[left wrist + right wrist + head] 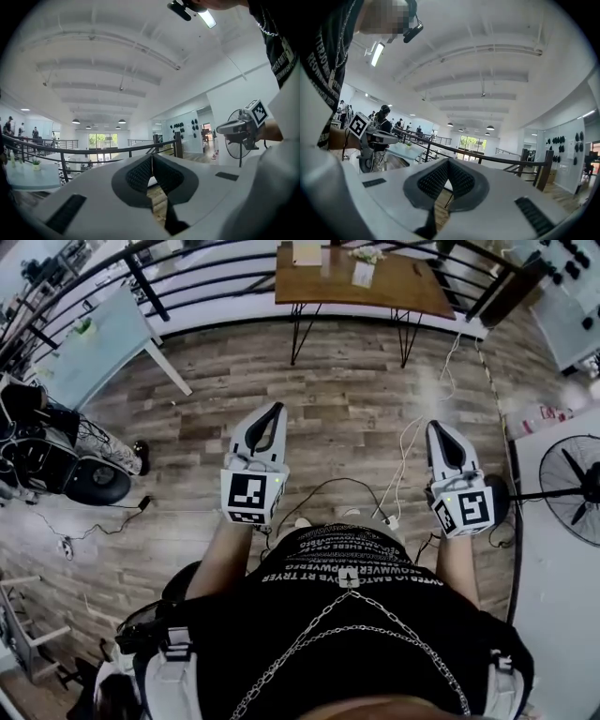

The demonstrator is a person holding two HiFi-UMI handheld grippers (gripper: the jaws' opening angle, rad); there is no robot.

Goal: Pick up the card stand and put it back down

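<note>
A wooden table [412, 289] stands far ahead by the railing. On it is a small white upright item [363, 273] that may be the card stand; it is too small to tell. My left gripper [276, 410] and right gripper [435, 427] are held level in front of the person's body, well short of the table. In the left gripper view the jaws of the left gripper [151, 157] meet with nothing between them. The right gripper [448, 161] is likewise shut and empty. Each gripper shows in the other's view: the right gripper [243, 125] and the left gripper [370, 136].
A black railing [216, 277] runs behind the wooden table. A pale table [94, 343] stands at the left, with black equipment [56, 465] below it. At the right are a fan [577, 488] and a white surface [562, 615]. Cables [319, 491] lie on the wooden floor.
</note>
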